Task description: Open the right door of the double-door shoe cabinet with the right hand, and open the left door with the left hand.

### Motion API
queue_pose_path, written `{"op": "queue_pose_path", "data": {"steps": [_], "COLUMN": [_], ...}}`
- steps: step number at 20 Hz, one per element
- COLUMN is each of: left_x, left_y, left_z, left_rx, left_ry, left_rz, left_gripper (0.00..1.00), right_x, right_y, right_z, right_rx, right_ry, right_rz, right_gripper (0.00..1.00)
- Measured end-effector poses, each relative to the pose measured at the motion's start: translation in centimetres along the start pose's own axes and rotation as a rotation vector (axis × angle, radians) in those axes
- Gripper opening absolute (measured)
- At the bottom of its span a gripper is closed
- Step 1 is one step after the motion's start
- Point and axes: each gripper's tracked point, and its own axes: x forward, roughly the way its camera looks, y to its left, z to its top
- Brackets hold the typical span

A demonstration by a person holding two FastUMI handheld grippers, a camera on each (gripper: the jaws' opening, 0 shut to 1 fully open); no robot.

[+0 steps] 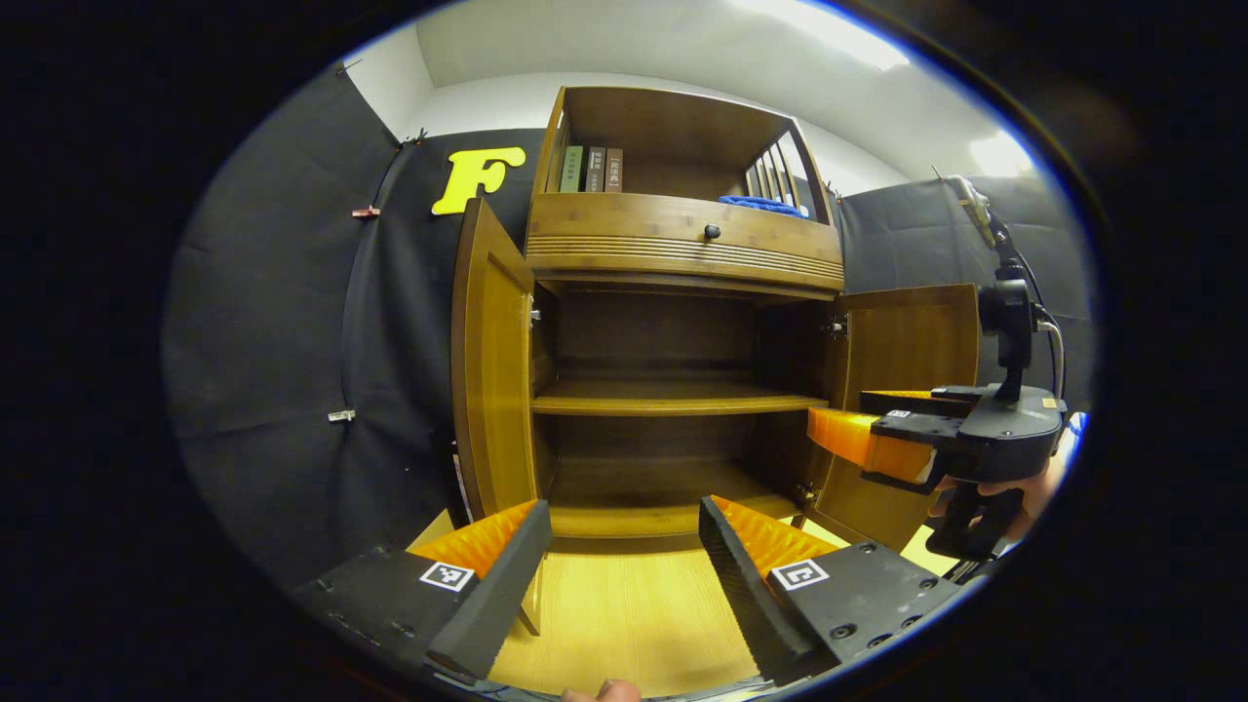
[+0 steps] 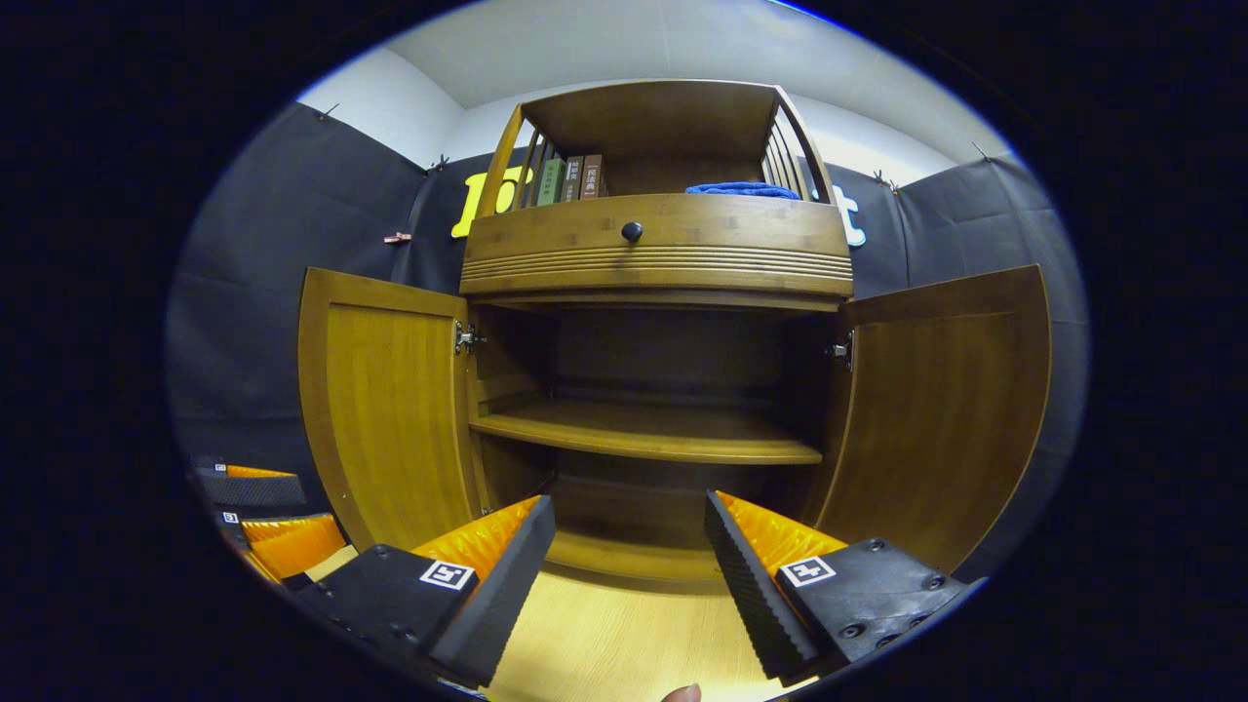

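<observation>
Both doors of the shoe cabinet (image 2: 658, 292) stand swung wide, so by the look of it the opening is done and what remains is only to draw the hands back. The left door (image 2: 390, 409) hangs out to the left of the dark opening, its tall axis upright and its panel facing the room; the right door (image 2: 951, 409) mirrors it on the right. Neither is touched by anything.

The right gripper (image 2: 629, 565) sits centred before the opening, its jaws spread wide and empty, the right door off to its right and a little farther, the left door about as far off to its left. The left gripper (image 1: 624, 565) is likewise spread and holds nothing; from its side the left door (image 1: 497, 370) shows nearly edge-on, just left of its near finger. The right gripper (image 1: 877, 429) appears there too, held by a hand (image 1: 1033, 487) in front of the right door (image 1: 907, 351). Each hand is nearer its own door.
</observation>
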Motion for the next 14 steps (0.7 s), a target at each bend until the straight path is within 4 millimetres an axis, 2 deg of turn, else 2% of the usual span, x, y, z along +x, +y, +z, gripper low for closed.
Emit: {"op": "queue_pose_path", "data": {"steps": [14], "left_x": [0.30], "left_y": [-0.15], "left_z": [-0.43], "left_rx": [-0.003], "left_ry": [0.006], "left_rz": [-0.004], "left_gripper": [0.94], "right_x": [-0.17], "right_y": [0.15], "right_z": [-0.42], "right_rx": [-0.013], "right_ry": [0.000], "right_rz": [-0.003], "right_gripper": [0.98]}}
